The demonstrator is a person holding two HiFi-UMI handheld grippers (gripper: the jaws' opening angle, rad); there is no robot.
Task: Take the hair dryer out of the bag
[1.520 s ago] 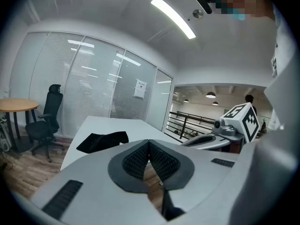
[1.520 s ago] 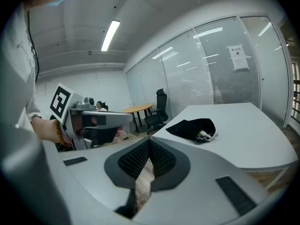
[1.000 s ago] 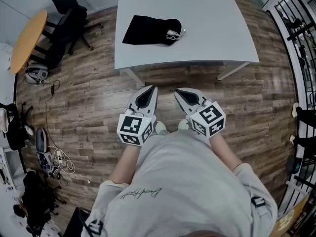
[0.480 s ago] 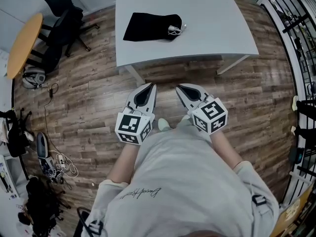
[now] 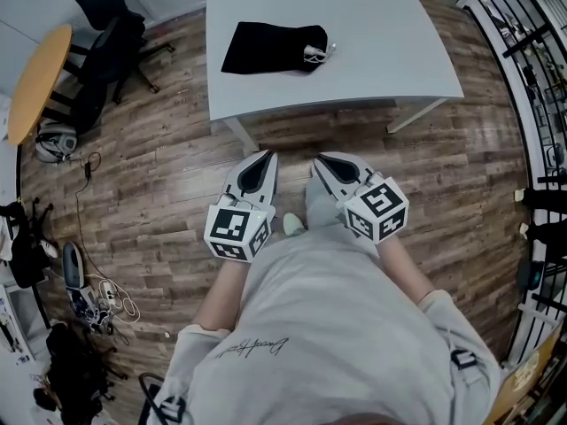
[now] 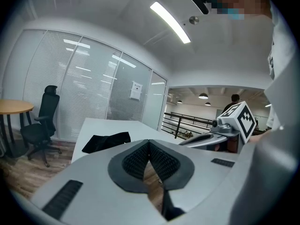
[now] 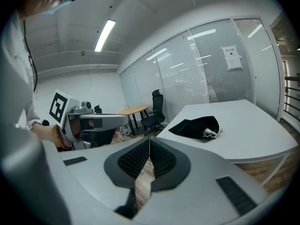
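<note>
My left claw [image 5: 266,155] and right claw [image 5: 321,158] are pinched closed, empty, short of the table [image 5: 372,25]. The black bag [image 5: 266,49] lies on the table (the hair dryer [image 5: 312,57] seems to peek from its mouth). I should reach that mouth first, then open one claw.

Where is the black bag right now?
In the head view, the black bag lies flat on the grey table, toward its left side, ahead of the person.
</note>
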